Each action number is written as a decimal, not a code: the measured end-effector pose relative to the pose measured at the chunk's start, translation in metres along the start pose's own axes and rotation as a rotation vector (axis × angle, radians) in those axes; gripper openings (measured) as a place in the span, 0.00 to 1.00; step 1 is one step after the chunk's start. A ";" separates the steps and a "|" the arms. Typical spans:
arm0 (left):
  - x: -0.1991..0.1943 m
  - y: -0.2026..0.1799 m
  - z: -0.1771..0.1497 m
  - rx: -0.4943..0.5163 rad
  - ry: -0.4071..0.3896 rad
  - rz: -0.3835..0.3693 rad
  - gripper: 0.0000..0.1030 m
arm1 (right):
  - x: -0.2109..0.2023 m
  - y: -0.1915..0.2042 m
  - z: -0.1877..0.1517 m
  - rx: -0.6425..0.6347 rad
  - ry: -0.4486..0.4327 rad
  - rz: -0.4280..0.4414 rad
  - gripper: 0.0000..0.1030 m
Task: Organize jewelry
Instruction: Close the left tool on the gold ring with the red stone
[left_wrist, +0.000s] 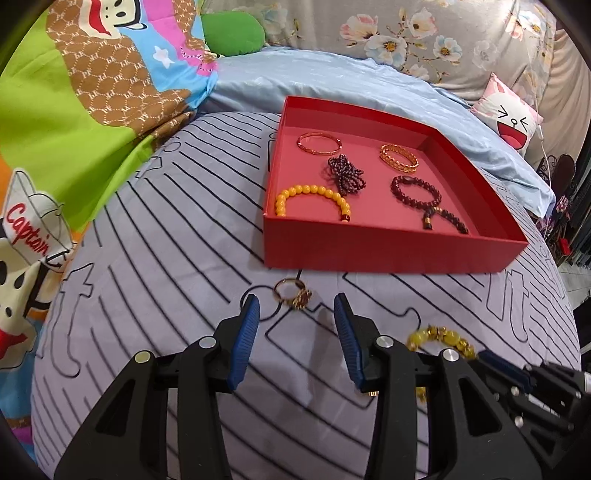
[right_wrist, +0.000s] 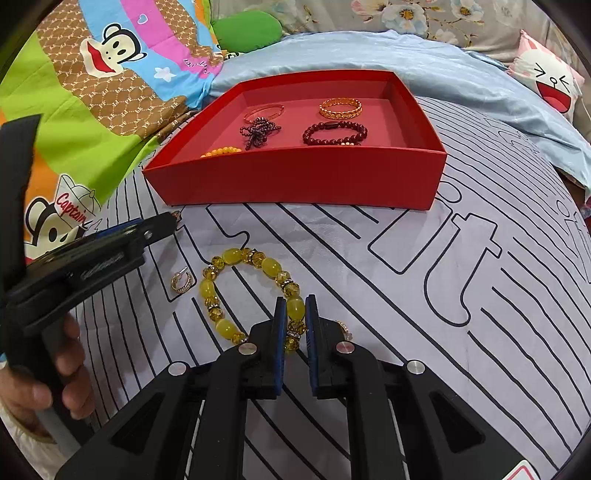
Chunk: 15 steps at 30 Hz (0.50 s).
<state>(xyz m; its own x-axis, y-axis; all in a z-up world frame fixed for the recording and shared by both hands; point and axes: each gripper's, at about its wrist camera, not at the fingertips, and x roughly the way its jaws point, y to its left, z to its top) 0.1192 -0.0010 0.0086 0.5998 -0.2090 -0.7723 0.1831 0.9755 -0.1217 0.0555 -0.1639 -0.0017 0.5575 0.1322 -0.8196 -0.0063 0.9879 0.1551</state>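
Red cardboard tray (left_wrist: 388, 254) sits on the striped grey bedsheet (left_wrist: 166, 258) in the left wrist view. It holds five pieces: a thin gold bangle (left_wrist: 319, 143), a wide gold bangle (left_wrist: 399, 157), a tangled dark bead strand (left_wrist: 345, 173), an orange bead bracelet (left_wrist: 314, 197) and a dark red bead bracelet (left_wrist: 424, 195). The left gripper (left_wrist: 297, 306) hovers over the sheet with its jaws apart and nothing between them; a gold ring (left_wrist: 293, 293) lies on the sheet just beyond the fingertips. A yellow bead bracelet (left_wrist: 439, 339) shows partly at lower right.

Right wrist view: the right gripper (right_wrist: 295, 306) is clamped on one large bead of the yellow bead bracelet (right_wrist: 236, 258), which lies on the sheet in front of the tray (right_wrist: 295, 181). A small gold hoop earring (right_wrist: 182, 283) lies just left of the bracelet. The left gripper (right_wrist: 170, 221) enters from the left, held by a hand (right_wrist: 48, 391).
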 end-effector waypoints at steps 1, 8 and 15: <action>0.003 0.000 0.001 -0.001 0.003 0.003 0.37 | 0.001 0.000 0.000 -0.001 0.000 0.000 0.09; 0.009 -0.002 0.000 0.018 -0.003 0.018 0.21 | 0.001 0.001 0.002 -0.004 -0.002 0.002 0.09; 0.007 -0.003 -0.001 0.025 0.004 0.008 0.12 | 0.000 0.000 0.003 0.005 0.000 0.011 0.09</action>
<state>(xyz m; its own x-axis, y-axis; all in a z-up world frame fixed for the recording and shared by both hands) 0.1218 -0.0053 0.0028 0.5986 -0.2004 -0.7756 0.1977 0.9752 -0.0995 0.0584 -0.1646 -0.0001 0.5575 0.1429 -0.8178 -0.0084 0.9860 0.1666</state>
